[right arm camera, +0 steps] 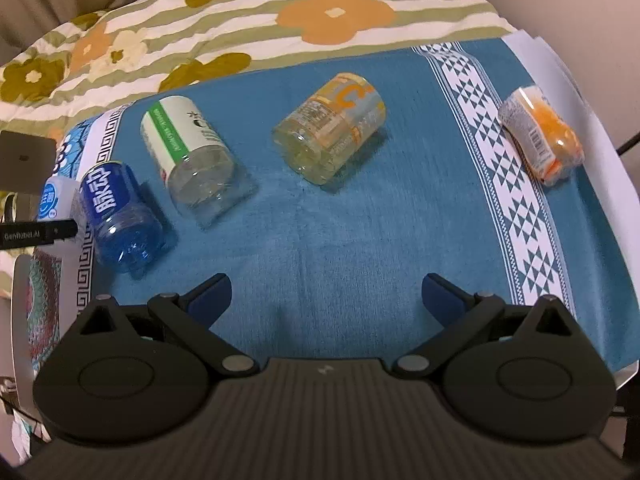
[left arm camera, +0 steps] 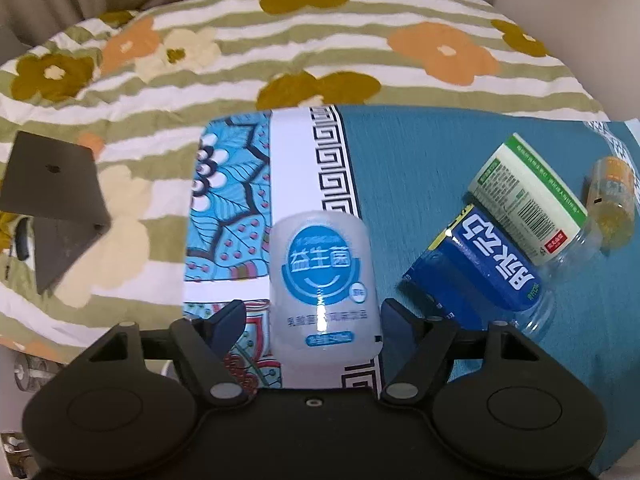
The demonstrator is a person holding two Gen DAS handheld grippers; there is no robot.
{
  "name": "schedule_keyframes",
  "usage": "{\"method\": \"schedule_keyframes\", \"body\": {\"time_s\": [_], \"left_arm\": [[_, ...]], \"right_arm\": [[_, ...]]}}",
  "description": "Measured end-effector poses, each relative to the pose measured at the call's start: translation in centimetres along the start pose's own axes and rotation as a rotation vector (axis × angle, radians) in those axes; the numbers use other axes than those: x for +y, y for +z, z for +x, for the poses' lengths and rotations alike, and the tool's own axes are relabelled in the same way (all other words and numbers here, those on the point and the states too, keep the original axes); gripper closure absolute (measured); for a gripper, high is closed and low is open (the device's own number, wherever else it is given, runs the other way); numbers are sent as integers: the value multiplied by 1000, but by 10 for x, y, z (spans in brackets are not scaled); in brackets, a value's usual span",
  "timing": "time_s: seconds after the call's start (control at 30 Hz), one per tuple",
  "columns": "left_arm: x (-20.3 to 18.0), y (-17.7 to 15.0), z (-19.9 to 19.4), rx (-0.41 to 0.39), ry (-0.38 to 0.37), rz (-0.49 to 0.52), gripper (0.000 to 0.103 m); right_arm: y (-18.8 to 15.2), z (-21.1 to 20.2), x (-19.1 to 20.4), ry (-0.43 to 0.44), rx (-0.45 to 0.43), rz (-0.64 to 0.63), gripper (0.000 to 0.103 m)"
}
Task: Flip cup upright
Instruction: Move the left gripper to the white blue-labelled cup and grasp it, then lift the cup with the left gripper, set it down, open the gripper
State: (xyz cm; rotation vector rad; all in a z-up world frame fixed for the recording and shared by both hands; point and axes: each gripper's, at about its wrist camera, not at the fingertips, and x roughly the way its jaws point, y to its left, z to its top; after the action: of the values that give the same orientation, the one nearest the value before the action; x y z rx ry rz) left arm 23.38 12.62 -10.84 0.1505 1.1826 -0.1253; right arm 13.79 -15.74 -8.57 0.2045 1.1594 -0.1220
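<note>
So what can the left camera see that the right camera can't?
Only the left wrist view shows the left gripper, open around the white cup, and the dark grey laptop lid. Only the right wrist view shows the right gripper, open and empty, and the orange cup lying near the cloth's right edge. Both show the blue cup, green-label cup, yellow cup and flowered blanket.

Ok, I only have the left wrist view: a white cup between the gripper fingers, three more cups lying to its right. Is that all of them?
Observer: No. A fifth one, an orange cup, lies on its side on the triangle-patterned band at the far right.
Operator: And the other gripper?
Observer: The right gripper is open and holds nothing; only bare blue cloth shows between its fingers.
</note>
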Motion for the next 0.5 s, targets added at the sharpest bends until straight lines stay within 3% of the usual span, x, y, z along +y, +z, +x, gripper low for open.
{"method": "schedule_keyframes", "body": {"time_s": [0.1,0.5], "left_arm": [[0,1,5,14,-20,5,38],[-1,-4,-6,-27,-14,-5,39]], "right_arm": [[2,5,0,-4,9,18,0],[6,6,2,12,5,4,0]]}}
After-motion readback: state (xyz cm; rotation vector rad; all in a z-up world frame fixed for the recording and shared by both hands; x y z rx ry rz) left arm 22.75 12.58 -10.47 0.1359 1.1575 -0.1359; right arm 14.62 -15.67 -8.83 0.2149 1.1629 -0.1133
